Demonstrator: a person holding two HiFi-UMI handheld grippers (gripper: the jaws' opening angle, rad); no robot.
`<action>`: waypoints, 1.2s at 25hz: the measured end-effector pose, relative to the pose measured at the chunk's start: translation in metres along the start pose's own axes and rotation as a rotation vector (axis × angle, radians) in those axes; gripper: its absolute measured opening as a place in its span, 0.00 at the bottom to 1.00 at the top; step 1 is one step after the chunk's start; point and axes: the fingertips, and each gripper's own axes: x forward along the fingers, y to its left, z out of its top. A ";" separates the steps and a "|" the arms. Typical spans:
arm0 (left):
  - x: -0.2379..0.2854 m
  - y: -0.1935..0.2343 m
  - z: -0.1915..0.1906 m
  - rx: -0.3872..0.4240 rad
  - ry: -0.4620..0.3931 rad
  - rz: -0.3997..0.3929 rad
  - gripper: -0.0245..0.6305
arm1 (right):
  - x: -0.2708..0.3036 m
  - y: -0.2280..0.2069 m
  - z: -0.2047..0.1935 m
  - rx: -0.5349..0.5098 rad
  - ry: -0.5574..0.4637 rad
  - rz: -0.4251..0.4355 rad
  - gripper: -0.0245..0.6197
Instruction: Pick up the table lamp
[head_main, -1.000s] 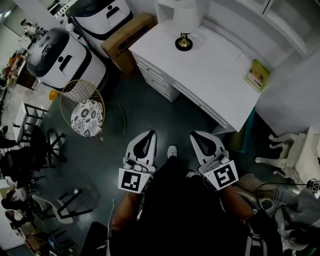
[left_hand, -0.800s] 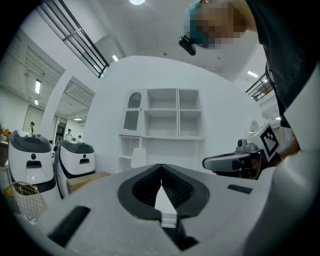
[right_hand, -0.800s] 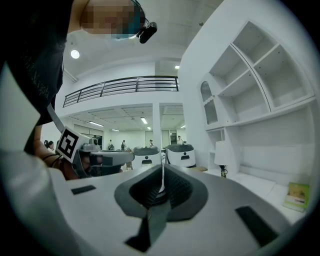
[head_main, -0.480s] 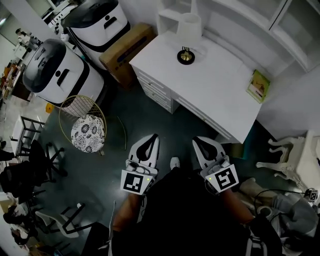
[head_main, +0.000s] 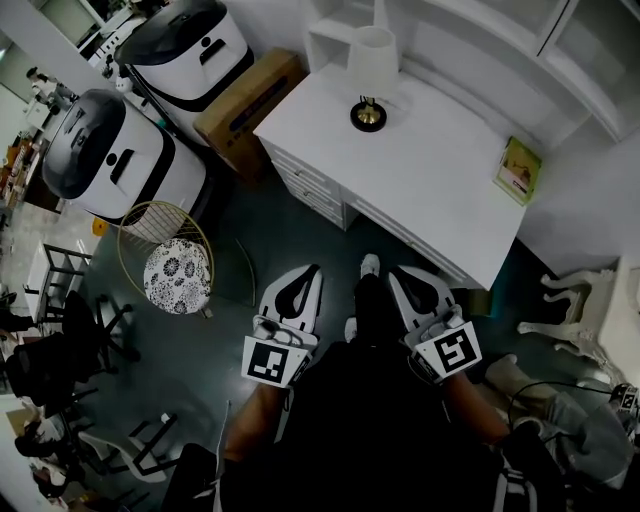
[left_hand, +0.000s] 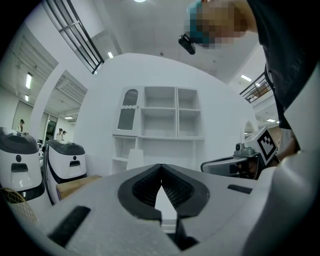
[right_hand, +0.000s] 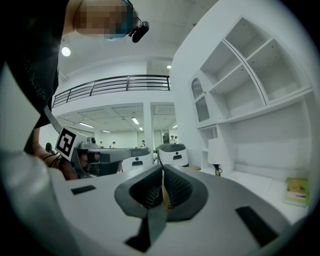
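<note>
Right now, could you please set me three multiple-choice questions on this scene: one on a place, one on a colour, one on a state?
1. Where does the table lamp stand? A on the floor; B on the white desk; C on the stool.
2. What colour is the book on the desk? A red; B green; C black.
3. How are the left gripper and right gripper? A both wide open; B left holding the lamp; C both shut, empty.
Answers: B, its base sits on the desktop; B, its cover shows green; C, each gripper view shows jaw tips meeting, nothing between.
</note>
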 end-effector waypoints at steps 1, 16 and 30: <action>0.005 0.003 0.000 0.004 -0.001 0.002 0.06 | 0.004 -0.005 -0.001 0.000 -0.001 -0.002 0.09; 0.099 0.045 -0.004 0.027 0.044 -0.046 0.06 | 0.077 -0.074 -0.004 0.043 -0.002 -0.020 0.09; 0.171 0.109 0.000 -0.009 0.085 -0.004 0.06 | 0.161 -0.137 -0.009 0.103 0.055 0.024 0.09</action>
